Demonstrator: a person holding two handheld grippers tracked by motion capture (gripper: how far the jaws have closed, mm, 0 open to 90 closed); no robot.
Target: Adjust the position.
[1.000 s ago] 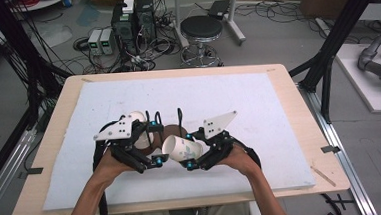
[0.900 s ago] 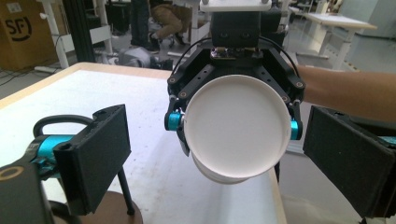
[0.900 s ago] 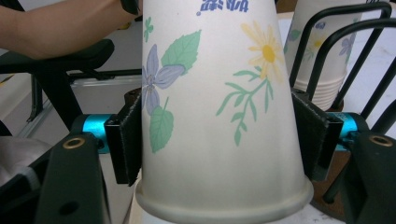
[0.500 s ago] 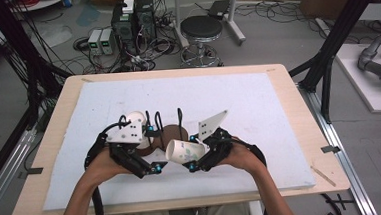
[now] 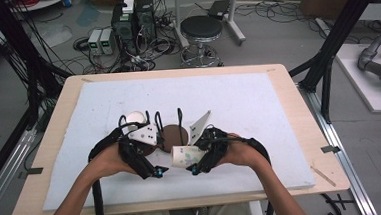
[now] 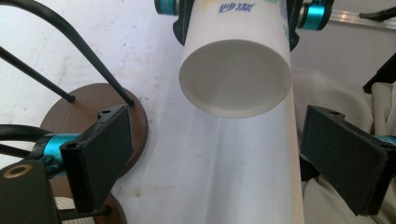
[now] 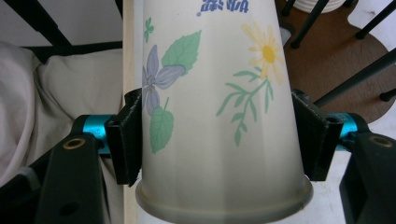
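Where the person's two hands meet near the front edge of the white mat [image 5: 258,103], the right gripper [image 5: 194,168] clamps both jaws on the sides of a flower-printed paper cup [image 5: 185,155], held on its side just above the mat with its open mouth toward the left gripper [image 5: 157,172]. That gripper's jaws stand wide and have just been closing, nothing pressed between them, the cup mouth just ahead. Beyond lies a brown round-based wire rack [image 5: 172,134].
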